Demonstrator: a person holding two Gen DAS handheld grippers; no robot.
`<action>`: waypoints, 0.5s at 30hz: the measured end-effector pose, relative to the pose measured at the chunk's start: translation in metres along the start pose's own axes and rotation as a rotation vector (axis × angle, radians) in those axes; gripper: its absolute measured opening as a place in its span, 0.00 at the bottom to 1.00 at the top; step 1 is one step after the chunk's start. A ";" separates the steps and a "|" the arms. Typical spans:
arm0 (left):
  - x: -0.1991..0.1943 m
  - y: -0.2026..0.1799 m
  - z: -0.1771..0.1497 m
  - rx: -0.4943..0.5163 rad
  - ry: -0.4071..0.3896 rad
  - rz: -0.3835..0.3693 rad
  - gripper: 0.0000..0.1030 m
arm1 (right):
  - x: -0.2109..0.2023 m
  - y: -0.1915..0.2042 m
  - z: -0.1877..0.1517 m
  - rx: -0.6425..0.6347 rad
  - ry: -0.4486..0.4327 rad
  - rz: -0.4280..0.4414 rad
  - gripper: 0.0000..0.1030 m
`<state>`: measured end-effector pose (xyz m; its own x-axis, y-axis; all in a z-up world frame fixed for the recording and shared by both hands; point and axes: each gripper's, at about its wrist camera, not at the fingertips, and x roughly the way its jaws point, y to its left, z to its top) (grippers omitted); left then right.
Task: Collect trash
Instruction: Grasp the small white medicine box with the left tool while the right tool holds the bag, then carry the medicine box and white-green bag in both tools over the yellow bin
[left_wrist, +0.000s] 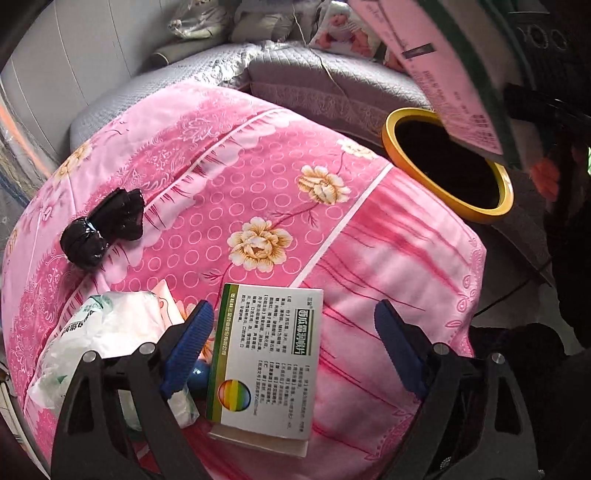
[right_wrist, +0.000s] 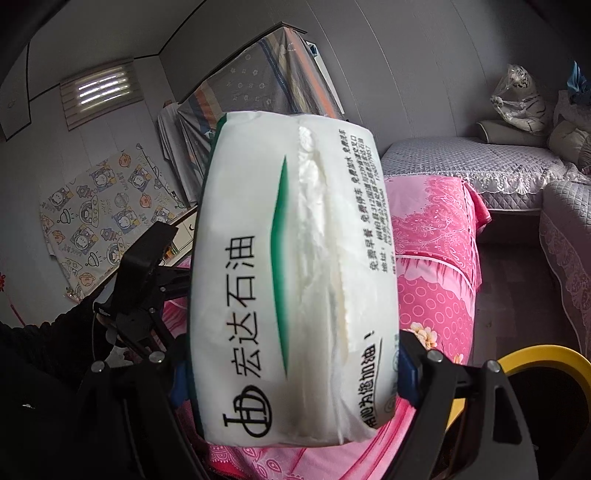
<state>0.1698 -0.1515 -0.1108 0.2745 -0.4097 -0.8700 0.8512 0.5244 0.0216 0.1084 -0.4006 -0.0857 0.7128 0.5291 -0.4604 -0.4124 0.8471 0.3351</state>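
In the left wrist view my left gripper (left_wrist: 295, 336) is open just above a white medicine box with a green edge (left_wrist: 267, 363), which lies flat on the pink flowered quilt (left_wrist: 236, 177) between the blue fingers. A crumpled white wrapper (left_wrist: 110, 343) lies by the left finger. A black knotted bag (left_wrist: 105, 230) sits further left. In the right wrist view my right gripper (right_wrist: 291, 365) is shut on a white tissue pack with green stripe (right_wrist: 295, 273), held up in the air. The yellow-rimmed bin (left_wrist: 448, 164) stands at the quilt's right edge; it also shows in the right wrist view (right_wrist: 546, 365).
A grey quilted sofa (left_wrist: 332, 81) runs behind the quilt. A pink printed sheet with a green edge (left_wrist: 443, 66) hangs over the bin's far side. Stuffed toys in bags (right_wrist: 517, 99) sit on the sofa. A covered cabinet (right_wrist: 266, 81) stands by the far wall.
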 end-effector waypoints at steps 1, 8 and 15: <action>0.002 0.000 0.001 0.005 0.006 -0.001 0.82 | -0.001 0.000 -0.001 0.002 -0.003 0.002 0.76; 0.024 -0.001 0.007 0.039 0.073 0.035 0.81 | -0.012 -0.006 -0.008 0.030 -0.027 -0.002 0.76; 0.039 0.001 0.010 0.054 0.100 0.071 0.64 | -0.019 -0.003 -0.012 0.039 -0.034 -0.015 0.76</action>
<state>0.1854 -0.1743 -0.1402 0.2913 -0.2946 -0.9101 0.8545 0.5078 0.1092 0.0888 -0.4127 -0.0880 0.7378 0.5142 -0.4374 -0.3800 0.8518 0.3605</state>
